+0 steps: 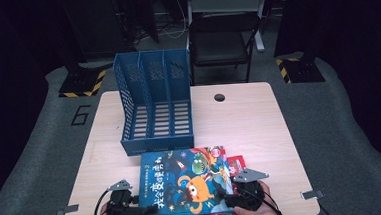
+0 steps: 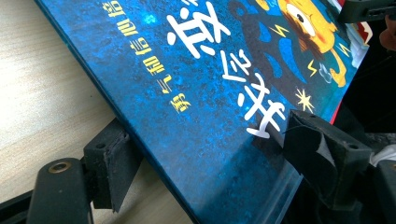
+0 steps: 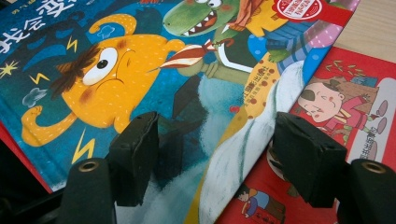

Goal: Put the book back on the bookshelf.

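Note:
A blue picture book (image 1: 183,183) with an orange cartoon monster lies flat near the table's front edge, on top of a red book (image 1: 237,163). My left gripper (image 1: 140,210) is at its lower left corner. In the left gripper view that corner of the blue book (image 2: 196,84) sits between the wide-apart jaws of the left gripper (image 2: 210,158), one pad at the spine edge and the other over the cover. My right gripper (image 1: 227,200) is at the lower right. Its jaws (image 3: 219,149) stand open, one over the blue book (image 3: 116,70), one over the red book (image 3: 345,107).
A blue three-slot file organizer (image 1: 156,109) stands behind the books at the middle left of the wooden table (image 1: 244,119). A cable hole (image 1: 220,97) lies right of it. A black chair (image 1: 222,40) stands beyond the far edge.

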